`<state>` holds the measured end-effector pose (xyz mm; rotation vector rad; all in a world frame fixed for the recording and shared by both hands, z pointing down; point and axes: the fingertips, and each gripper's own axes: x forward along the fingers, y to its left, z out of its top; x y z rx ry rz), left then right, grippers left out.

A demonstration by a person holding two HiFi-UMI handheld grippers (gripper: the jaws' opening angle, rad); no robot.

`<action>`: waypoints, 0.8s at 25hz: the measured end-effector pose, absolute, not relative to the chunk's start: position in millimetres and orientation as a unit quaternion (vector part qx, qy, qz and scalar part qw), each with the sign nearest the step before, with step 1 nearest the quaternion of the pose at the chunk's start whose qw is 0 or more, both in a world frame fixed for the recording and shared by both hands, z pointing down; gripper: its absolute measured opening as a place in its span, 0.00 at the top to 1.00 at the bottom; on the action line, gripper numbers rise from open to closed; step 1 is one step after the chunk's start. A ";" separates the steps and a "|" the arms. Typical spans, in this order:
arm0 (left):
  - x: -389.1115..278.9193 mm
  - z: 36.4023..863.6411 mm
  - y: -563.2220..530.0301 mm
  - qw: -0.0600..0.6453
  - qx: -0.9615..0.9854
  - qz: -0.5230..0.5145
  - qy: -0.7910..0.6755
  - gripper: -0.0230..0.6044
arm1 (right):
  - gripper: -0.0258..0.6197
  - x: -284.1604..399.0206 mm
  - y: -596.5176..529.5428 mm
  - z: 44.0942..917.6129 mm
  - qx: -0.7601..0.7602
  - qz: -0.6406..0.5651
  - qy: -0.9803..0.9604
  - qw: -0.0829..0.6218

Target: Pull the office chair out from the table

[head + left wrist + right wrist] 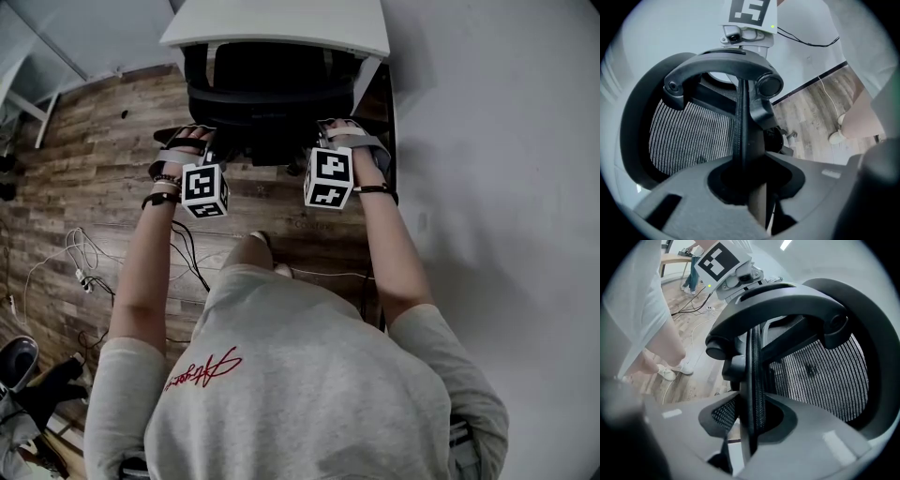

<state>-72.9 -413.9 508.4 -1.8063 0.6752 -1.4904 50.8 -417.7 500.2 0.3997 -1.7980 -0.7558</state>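
The left gripper [211, 150] is clamped on the left edge of the black office chair [267, 94], which stands at upper centre, its seat tucked under the white table [281, 21]. The right gripper [321, 142] pinches the chair's right edge.

Short-sleeved light grey T-shirt [309, 375], red script lettering [204, 367]; dark bands [161, 187] on left wrist; left gripper [747, 176] and right gripper [751, 418] grey-bodied, each with black-and-white marker cube [204, 190].
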 end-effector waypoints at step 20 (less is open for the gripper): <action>-86.0 510.0 -383.1 0.353 -0.700 -0.569 0.249 0.82 | 0.80 37.4 -383.5 501.7 0.182 -0.314 -0.754 0.548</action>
